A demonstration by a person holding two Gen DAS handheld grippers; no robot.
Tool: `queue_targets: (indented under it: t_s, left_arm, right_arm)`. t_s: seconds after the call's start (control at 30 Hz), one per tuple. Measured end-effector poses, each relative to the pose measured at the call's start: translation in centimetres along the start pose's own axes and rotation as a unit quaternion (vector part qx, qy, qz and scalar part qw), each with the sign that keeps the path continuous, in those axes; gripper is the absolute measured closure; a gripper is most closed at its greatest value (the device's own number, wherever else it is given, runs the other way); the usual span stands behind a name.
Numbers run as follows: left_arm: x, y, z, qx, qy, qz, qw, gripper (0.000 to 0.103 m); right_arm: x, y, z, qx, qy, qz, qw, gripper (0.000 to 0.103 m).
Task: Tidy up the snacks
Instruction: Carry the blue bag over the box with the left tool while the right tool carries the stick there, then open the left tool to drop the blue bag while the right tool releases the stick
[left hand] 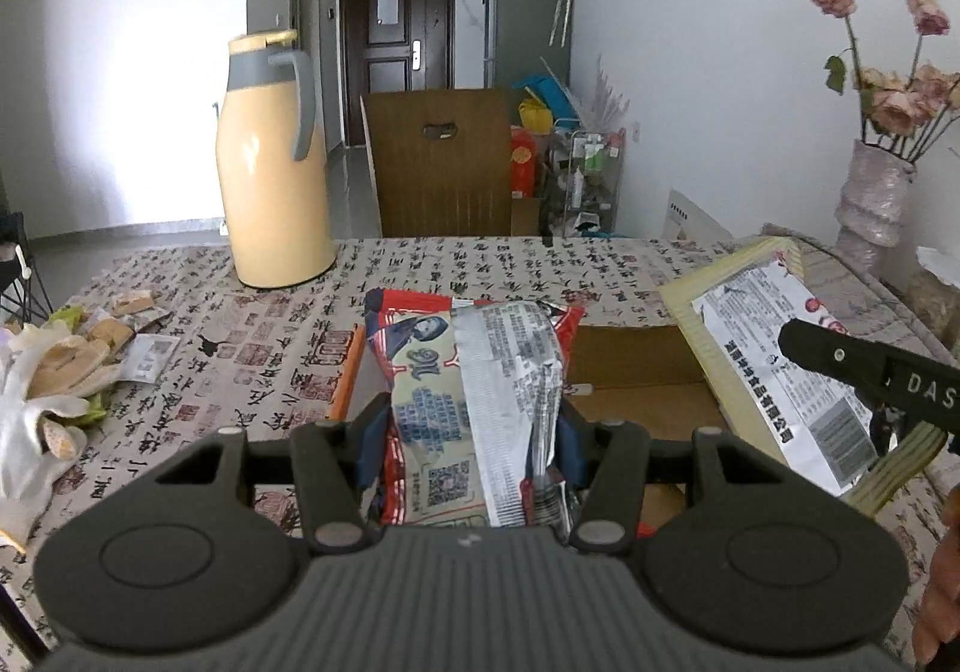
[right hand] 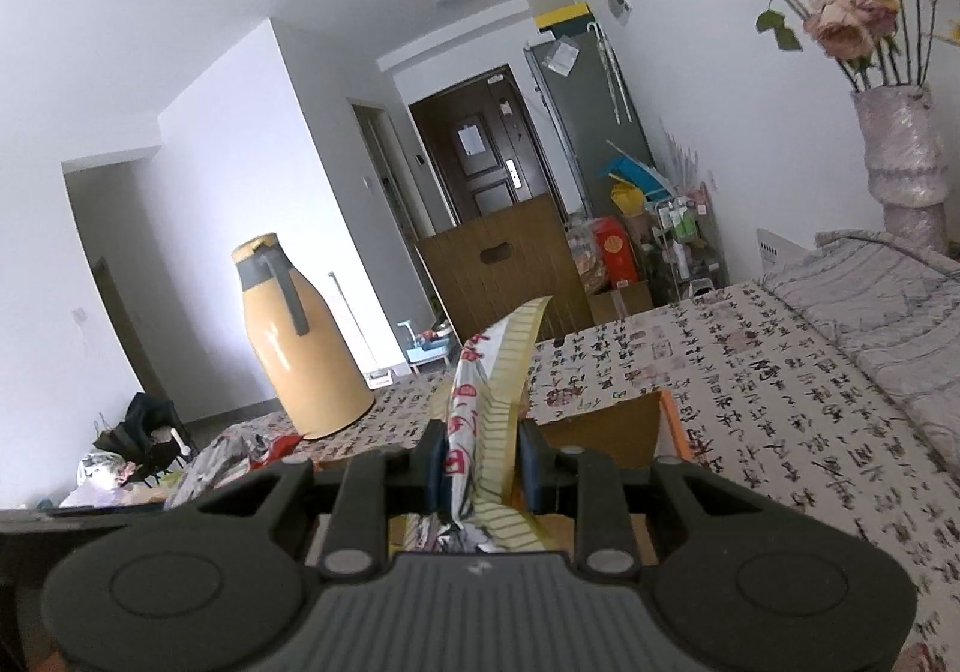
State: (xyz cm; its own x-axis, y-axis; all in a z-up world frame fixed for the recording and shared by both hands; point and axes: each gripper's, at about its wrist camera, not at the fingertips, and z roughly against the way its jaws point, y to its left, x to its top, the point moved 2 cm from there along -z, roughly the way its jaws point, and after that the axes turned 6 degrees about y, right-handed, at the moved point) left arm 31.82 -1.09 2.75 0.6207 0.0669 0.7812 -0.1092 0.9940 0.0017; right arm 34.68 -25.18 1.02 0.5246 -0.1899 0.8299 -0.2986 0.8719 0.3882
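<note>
My left gripper (left hand: 474, 432) is shut on a puffy red and silver snack bag (left hand: 474, 390), which stands up between the blue pads above an open cardboard box (left hand: 636, 366). To the right in the left wrist view, the right gripper (left hand: 798, 342) holds a flat yellow-striped snack packet (left hand: 762, 366) tilted over the box's right side. In the right wrist view that gripper (right hand: 483, 462) is shut on the same yellow-striped packet (right hand: 510, 366), seen edge-on and pointing up. The cardboard box (right hand: 612, 426) lies just beyond it.
A tall yellow thermos jug (left hand: 273, 162) stands on the table with a calligraphy-print cloth (left hand: 252, 336). Small snack wrappers (left hand: 129, 330) and a white glove (left hand: 36, 408) lie at the left. A vase of dried roses (left hand: 873, 192) stands at the right, and a wooden chair back (left hand: 441, 162) beyond.
</note>
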Motion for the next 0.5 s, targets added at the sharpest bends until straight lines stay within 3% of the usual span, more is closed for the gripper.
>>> queue_targets:
  t_s: [0.23,0.5]
  left_arm:
    - [-0.7,1.1,-4.2,0.001,0.031,0.015,0.9994,0.048]
    - [-1.5,1.9,-5.8,-0.004,0.042,0.025,0.9988,0.048]
  right_arm:
    - [-0.5,-1.4,-3.7,-0.024,0.024,-0.007,0.999,0.079]
    - [-1.4,-2.6,-5.0,-0.031,0.043,-0.015,0.999,0.079]
